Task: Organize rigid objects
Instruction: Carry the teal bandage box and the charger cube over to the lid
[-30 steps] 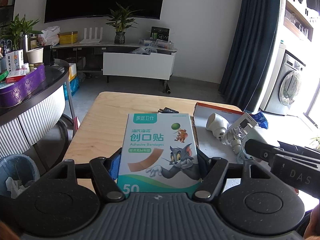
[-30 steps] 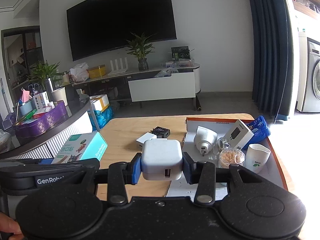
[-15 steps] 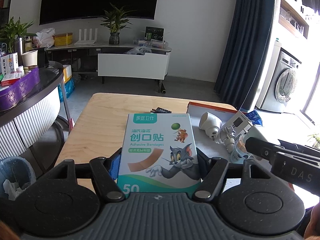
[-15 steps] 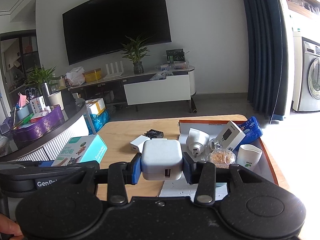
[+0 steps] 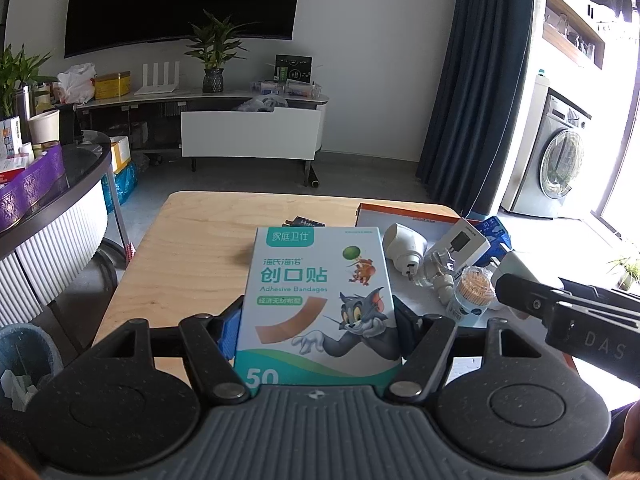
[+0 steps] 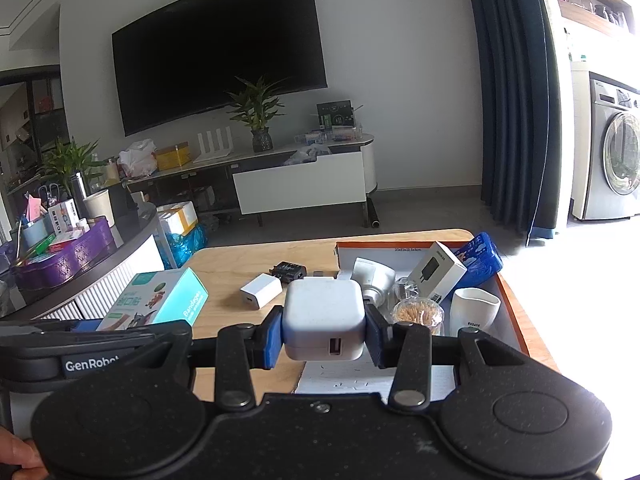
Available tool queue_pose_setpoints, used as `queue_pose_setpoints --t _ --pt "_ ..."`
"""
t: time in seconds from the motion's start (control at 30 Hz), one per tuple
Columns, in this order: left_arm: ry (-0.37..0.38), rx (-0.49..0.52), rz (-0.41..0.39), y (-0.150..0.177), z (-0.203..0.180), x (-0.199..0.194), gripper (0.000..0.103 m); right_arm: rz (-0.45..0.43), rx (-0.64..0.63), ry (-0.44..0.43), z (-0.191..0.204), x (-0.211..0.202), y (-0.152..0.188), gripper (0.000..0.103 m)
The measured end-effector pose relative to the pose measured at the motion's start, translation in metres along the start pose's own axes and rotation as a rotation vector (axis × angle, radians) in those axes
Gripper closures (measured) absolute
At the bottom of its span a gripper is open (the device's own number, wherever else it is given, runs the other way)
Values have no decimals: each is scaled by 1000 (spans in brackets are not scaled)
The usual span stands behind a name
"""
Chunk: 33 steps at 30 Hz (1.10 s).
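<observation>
Wooden table [image 5: 192,240] below; left gripper [image 5: 318,320] grasping bandage box [image 5: 320,304], right gripper [image 6: 324,328] grasping charger [image 6: 324,316].

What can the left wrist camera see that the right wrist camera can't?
Only the left wrist view shows the cartoon front of the bandage box and a bin on the floor. Only the right wrist view shows the white charger in the right hand-held gripper, plus a small white adapter on the table. Both show the toothpick jar in the tray.

One adhesive bandage box [image 5: 320,304], three white chargers — one gripped [image 6: 324,314], one smaller beyond the fingers [image 6: 261,297], one round [image 6: 374,276] — one black adapter [image 6: 289,271], one toothpick jar [image 6: 418,314], one white cup [image 6: 475,314].
</observation>
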<state>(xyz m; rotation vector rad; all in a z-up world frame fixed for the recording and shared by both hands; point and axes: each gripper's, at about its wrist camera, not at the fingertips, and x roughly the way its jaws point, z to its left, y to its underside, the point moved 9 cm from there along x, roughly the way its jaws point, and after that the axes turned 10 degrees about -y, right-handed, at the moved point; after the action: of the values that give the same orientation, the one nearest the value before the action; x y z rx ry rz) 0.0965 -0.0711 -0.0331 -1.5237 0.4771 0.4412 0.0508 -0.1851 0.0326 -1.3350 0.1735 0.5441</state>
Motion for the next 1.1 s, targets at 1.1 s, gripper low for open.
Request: queue_pose_setpoints --t 1.1 --pt "108 88 18 3 -56 14 32 -21 74 109 -58 -16 6 52"
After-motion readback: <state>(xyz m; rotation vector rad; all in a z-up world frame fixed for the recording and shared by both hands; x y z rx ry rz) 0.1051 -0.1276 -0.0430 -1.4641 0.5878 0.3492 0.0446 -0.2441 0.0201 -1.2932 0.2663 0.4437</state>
